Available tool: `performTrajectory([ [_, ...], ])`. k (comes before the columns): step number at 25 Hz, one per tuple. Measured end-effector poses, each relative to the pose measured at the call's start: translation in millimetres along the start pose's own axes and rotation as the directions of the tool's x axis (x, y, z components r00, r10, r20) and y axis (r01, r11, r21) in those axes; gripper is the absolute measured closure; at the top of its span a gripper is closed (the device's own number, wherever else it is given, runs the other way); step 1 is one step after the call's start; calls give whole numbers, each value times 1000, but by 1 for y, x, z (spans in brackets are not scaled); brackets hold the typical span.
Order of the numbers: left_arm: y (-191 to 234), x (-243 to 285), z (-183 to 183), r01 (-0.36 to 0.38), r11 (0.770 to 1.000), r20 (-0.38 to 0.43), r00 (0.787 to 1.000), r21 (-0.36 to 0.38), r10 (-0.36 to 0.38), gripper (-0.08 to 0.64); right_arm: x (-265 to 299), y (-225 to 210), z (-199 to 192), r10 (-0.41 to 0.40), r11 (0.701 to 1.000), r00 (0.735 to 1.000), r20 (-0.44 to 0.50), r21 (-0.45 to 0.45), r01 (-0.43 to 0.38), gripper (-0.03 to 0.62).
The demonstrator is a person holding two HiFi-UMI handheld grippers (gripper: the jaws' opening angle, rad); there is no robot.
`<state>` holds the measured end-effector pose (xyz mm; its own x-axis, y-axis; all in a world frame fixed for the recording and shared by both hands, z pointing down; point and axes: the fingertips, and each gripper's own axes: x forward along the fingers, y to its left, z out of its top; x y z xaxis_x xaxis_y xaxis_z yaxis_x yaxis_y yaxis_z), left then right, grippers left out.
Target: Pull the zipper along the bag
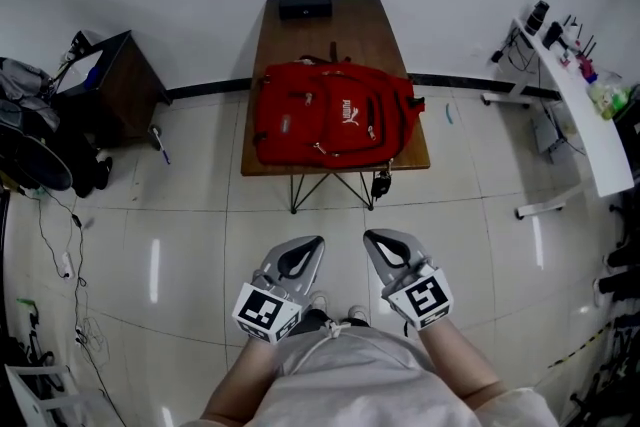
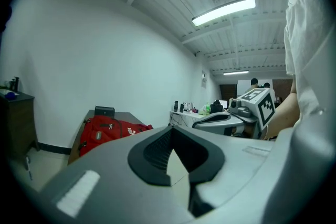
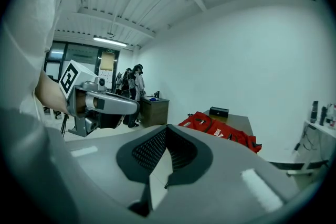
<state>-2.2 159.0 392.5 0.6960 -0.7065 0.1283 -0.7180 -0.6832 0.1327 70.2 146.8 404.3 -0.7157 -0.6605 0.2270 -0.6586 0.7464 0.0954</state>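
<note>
A red backpack (image 1: 330, 115) lies flat on a brown table (image 1: 330, 30) in the middle of the head view. It also shows far off as the backpack (image 2: 107, 131) in the left gripper view and the backpack (image 3: 220, 131) in the right gripper view. My left gripper (image 1: 314, 241) and right gripper (image 1: 371, 236) hang side by side close to my body, well short of the table, over the tiled floor. Both are shut with nothing between the jaws. The zipper pull is too small to make out.
A black box (image 1: 305, 3) sits at the table's far end. A dark cabinet (image 1: 120, 80) stands at the left and a white desk (image 1: 585, 110) with bottles at the right. Cables and bags lie along the left wall. People (image 3: 131, 81) stand far back.
</note>
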Motion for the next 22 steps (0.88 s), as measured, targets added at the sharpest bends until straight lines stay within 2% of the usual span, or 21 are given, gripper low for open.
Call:
performTrajectory([
  [9, -14, 5, 6, -25, 1000, 15, 1000, 8, 25, 554, -20, -4, 2, -11, 1000, 1000, 13, 4, 11, 584],
  [22, -25, 21, 5, -15, 1000, 8, 1000, 13, 15, 554, -30, -15, -4, -18, 1000, 1000, 6, -10, 18, 584],
])
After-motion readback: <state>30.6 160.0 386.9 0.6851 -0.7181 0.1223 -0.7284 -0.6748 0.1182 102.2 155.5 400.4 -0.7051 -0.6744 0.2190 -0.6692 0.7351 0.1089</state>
